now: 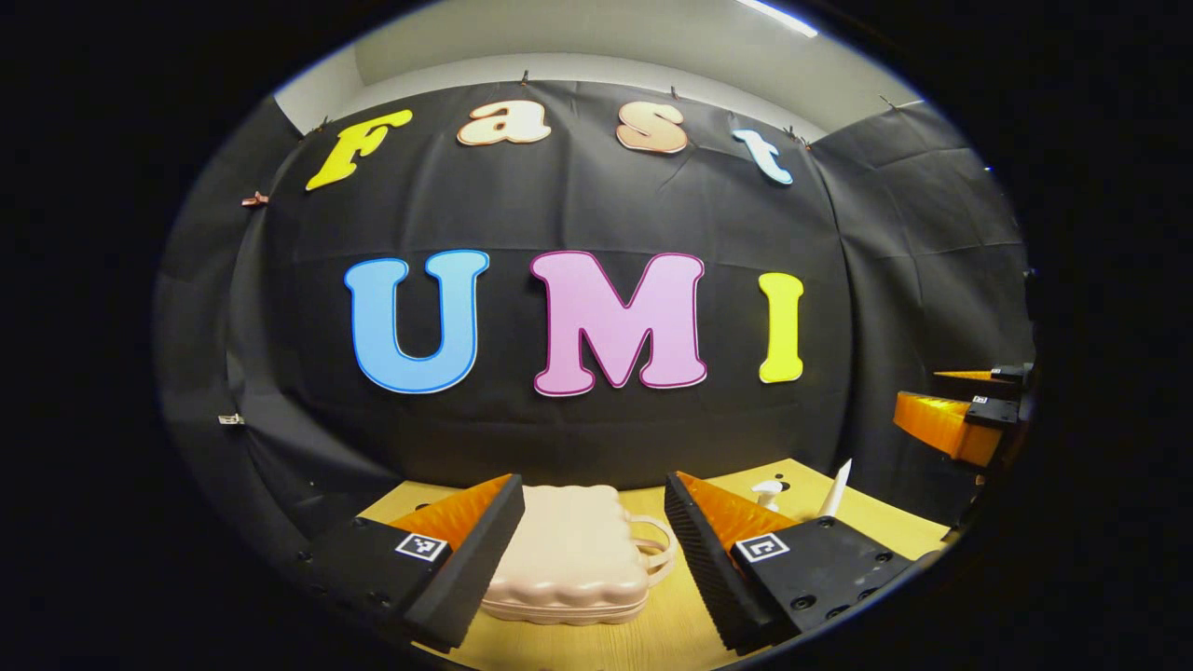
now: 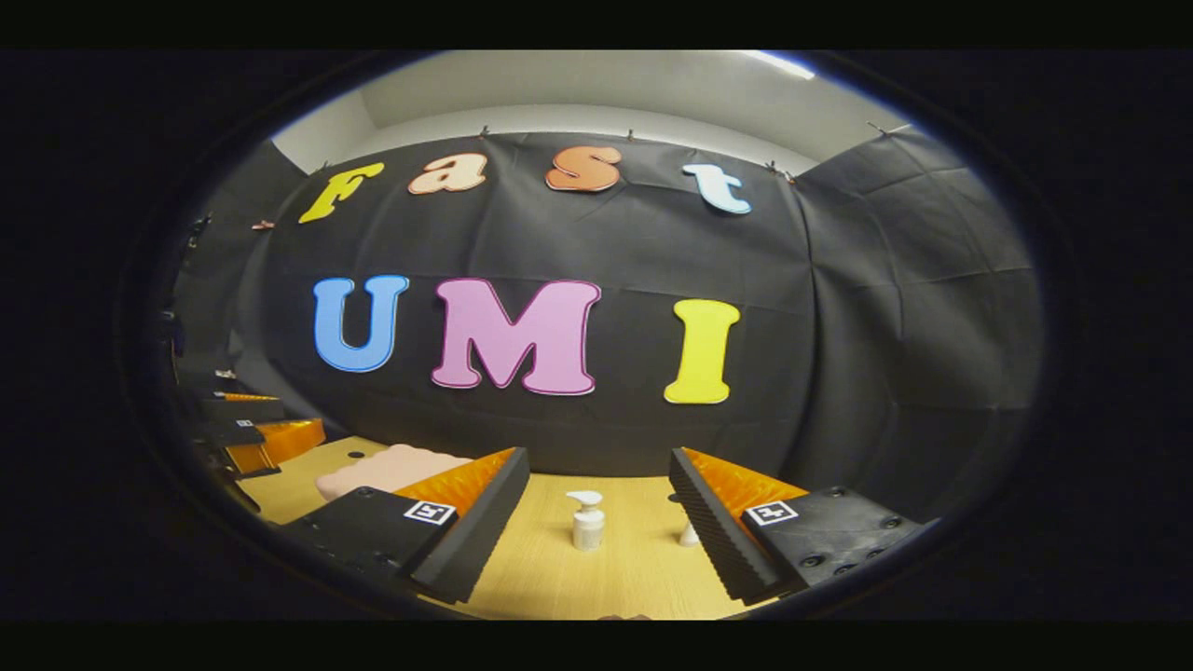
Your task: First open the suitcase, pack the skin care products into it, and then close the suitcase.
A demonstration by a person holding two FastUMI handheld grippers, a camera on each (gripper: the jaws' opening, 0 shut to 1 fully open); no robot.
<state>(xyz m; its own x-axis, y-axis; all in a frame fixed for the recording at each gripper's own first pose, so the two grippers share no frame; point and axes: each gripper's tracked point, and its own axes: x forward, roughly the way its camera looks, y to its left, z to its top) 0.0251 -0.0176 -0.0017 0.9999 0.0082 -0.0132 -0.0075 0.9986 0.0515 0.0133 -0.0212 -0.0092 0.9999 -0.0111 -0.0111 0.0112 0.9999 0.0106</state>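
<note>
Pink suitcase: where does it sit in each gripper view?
Left gripper view: the pink suitcase lies closed at bottom centre, between that gripper's fingers.
Right gripper view: the suitcase sits lower left, partly behind the near finger.
Shared landmark: the white pump bottle, right of the suitcase.

The suitcase [image 1: 569, 554] lies flat and closed on the desk [image 1: 671, 624], its handle [image 1: 652, 545] on its right side in the left gripper view. To the right of the suitcase, and apart from it, a pump bottle [image 2: 587, 520] stands upright on the desk. A second, smaller bottle [image 2: 688, 533] stands further right of the suitcase, past the pump bottle. The booth wall [image 2: 596, 410] rises behind the suitcase.
</note>
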